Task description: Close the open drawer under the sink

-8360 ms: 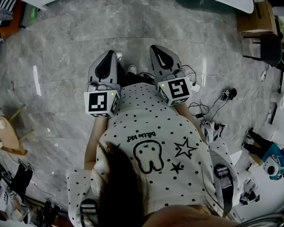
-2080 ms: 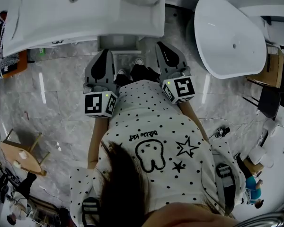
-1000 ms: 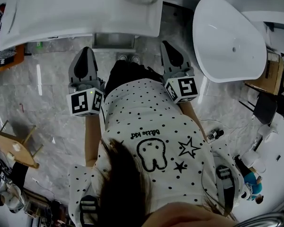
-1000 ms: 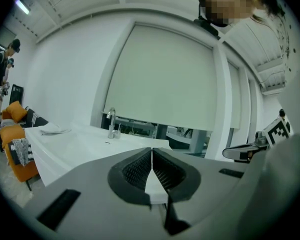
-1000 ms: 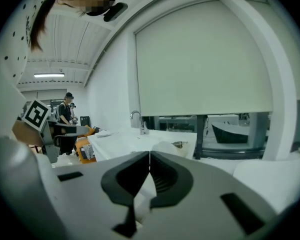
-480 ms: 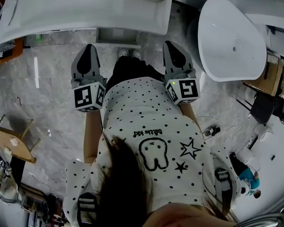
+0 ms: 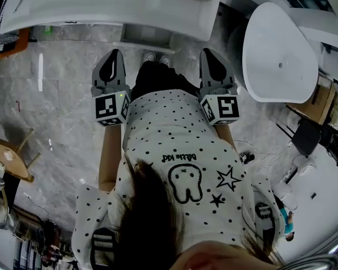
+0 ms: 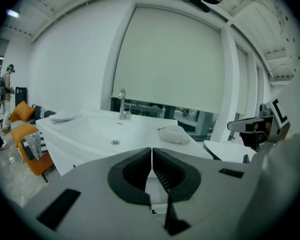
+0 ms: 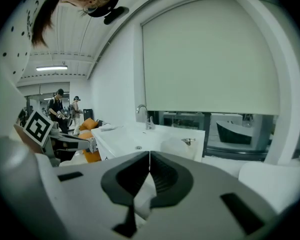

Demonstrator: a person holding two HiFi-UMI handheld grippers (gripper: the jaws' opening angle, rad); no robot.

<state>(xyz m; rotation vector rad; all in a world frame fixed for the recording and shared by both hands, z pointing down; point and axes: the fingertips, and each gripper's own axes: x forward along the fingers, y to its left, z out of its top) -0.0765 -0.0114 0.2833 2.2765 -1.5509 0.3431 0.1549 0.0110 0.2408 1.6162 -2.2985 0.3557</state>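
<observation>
Approach step, nothing touched yet. Open drawer (image 7: 147, 37) just ahead, jutting from under the sink (image 7: 101, 7). Left gripper (image 7: 114, 56) and right gripper (image 7: 208, 54) with jaws pressed together, holding nothing. Next, probably: lower one closed tip to the drawer front and push straight in (drawer contents not readable; basin (image 8: 107, 133) seemingly empty).

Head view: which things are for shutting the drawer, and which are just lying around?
For the job:
- open drawer under the sink
- left gripper and right gripper, both shut and empty

Just lying about:
- white bathtub
- wooden stool
- cardboard box
- orange seat
</observation>
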